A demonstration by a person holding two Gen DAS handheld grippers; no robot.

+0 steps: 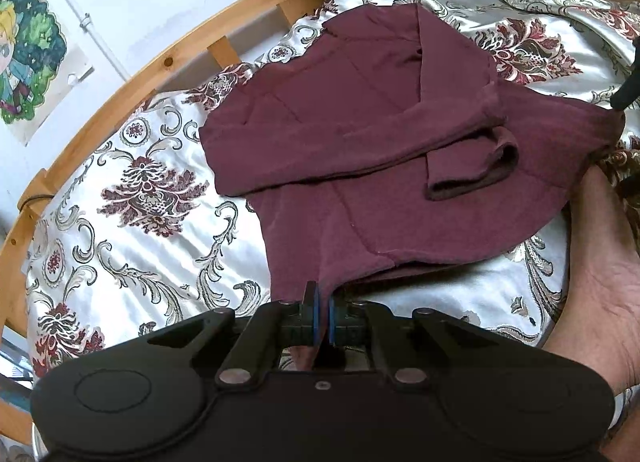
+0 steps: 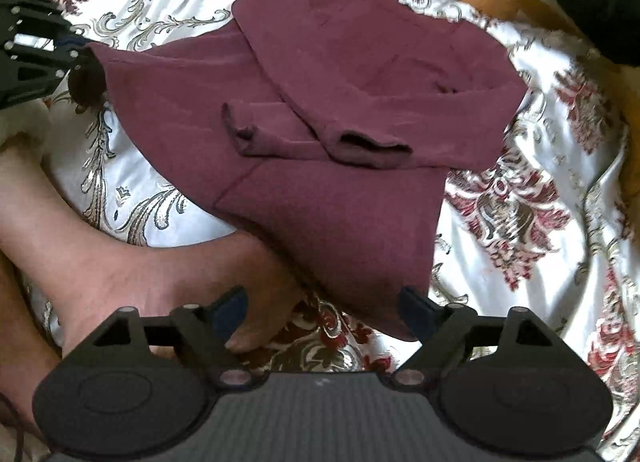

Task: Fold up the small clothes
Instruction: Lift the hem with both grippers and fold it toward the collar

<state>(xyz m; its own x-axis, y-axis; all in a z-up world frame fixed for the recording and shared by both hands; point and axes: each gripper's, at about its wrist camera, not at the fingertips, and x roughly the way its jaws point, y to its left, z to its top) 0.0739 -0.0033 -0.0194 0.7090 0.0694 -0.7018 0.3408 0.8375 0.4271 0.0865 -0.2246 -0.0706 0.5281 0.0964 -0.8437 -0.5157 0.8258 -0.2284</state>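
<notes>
Left tool (image 1: 323, 312) pinches the maroon garment (image 1: 360, 134) hem at bottom centre; right tool (image 2: 324, 312) gapes wide beside its lower corner. Garment lies mid-frame on the patterned bedspread (image 1: 132, 230).

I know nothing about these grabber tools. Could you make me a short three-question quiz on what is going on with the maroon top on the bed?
1. True or false: the left gripper is shut on a corner of the maroon top.
2. The right gripper is: A) open, B) clamped on a sleeve, C) out of view.
3. Fill in: both sleeves lie folded across the top's ____.

Key: 1 true; 2 A; 3 front. The top lies on a patterned bedspread.
</notes>
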